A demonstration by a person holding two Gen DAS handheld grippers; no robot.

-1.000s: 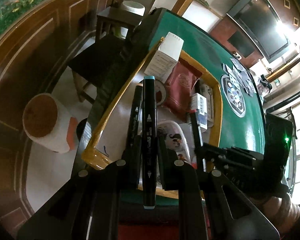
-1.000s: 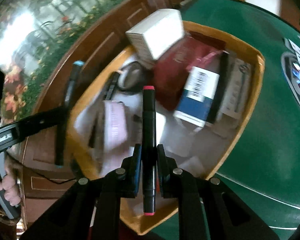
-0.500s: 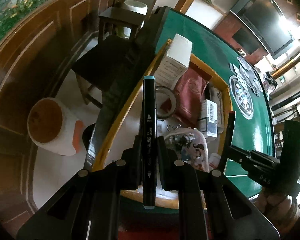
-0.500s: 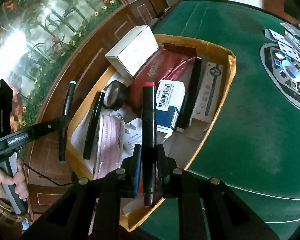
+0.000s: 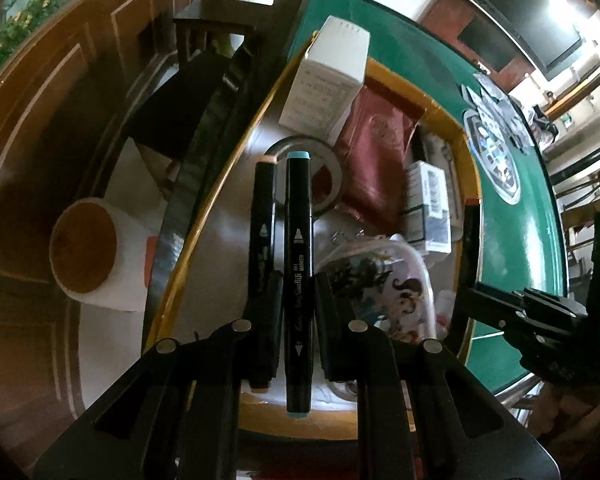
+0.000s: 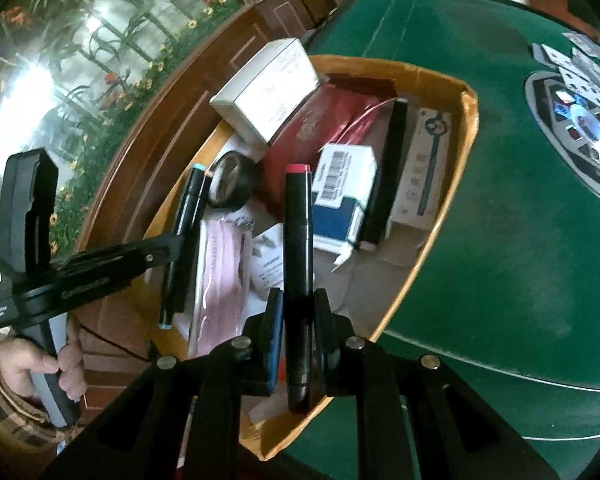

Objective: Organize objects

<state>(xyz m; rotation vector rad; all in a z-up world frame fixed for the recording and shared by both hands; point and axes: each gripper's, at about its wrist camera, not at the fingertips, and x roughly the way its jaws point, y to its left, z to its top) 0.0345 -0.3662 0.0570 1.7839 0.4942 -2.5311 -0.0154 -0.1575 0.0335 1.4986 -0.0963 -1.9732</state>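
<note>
Cardboard box (image 6: 466, 120) sitting packed on green table (image 6: 520, 240): white carton (image 6: 268, 88) and red pouch (image 6: 324, 128) crowding far end, tape roll (image 6: 232, 184) lying beside them, barcoded box (image 6: 342, 196) and black stick (image 6: 386, 172) filling right side, pink packet (image 6: 220, 268) lying along left. Left gripper (image 5: 298, 292), clamping blue-capped marker (image 5: 298, 272), hanging over left wall beside loose marker (image 5: 262, 240). Right gripper (image 6: 298, 312) carrying red-capped marker (image 6: 298, 272) over near end. Green felt lying open to right.

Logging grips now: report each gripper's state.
Left gripper: shut on blue-capped marker.
Right gripper: shut on red-capped marker.
</note>
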